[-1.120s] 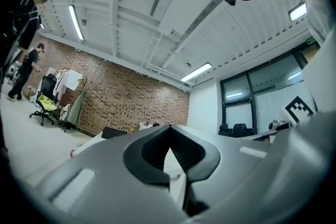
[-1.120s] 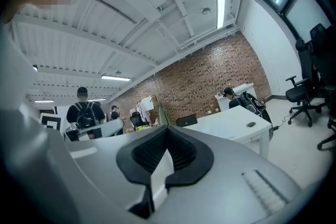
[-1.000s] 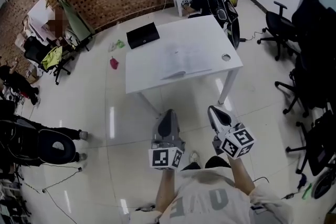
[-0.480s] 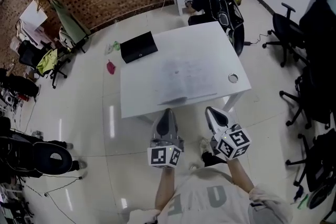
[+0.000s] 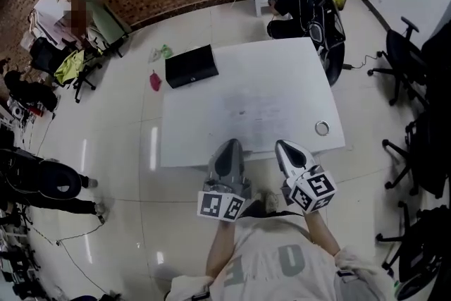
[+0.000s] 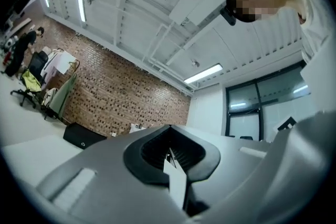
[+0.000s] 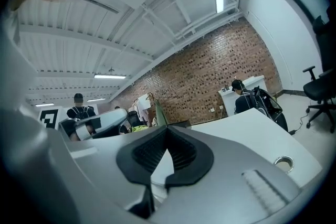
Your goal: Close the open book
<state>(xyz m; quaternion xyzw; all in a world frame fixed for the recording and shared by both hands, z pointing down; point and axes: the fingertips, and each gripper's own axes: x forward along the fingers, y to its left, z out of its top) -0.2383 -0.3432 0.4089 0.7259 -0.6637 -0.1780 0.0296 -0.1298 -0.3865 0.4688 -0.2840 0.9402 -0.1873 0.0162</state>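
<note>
Book (image 5: pixel 254 106) lies open, flat at mid-table (image 5: pixel 296 70), beyond the 2 grippers. Approach is judged underway. Left gripper (image 5: pixel 228 145) and right gripper (image 5: pixel 285 147) are closed, empty; 1 cover must be lifted next.

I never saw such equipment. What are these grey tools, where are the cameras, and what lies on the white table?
A person holds two grey hand grippers: the left gripper and the right gripper. One picture comes from a camera on the person's head, looking down; the other two from cameras riding on the grippers. On the white rectangular table lie a pale open book and a flat black case; a round metal ring sits near its edge. Both grippers are shut and empty.
</note>
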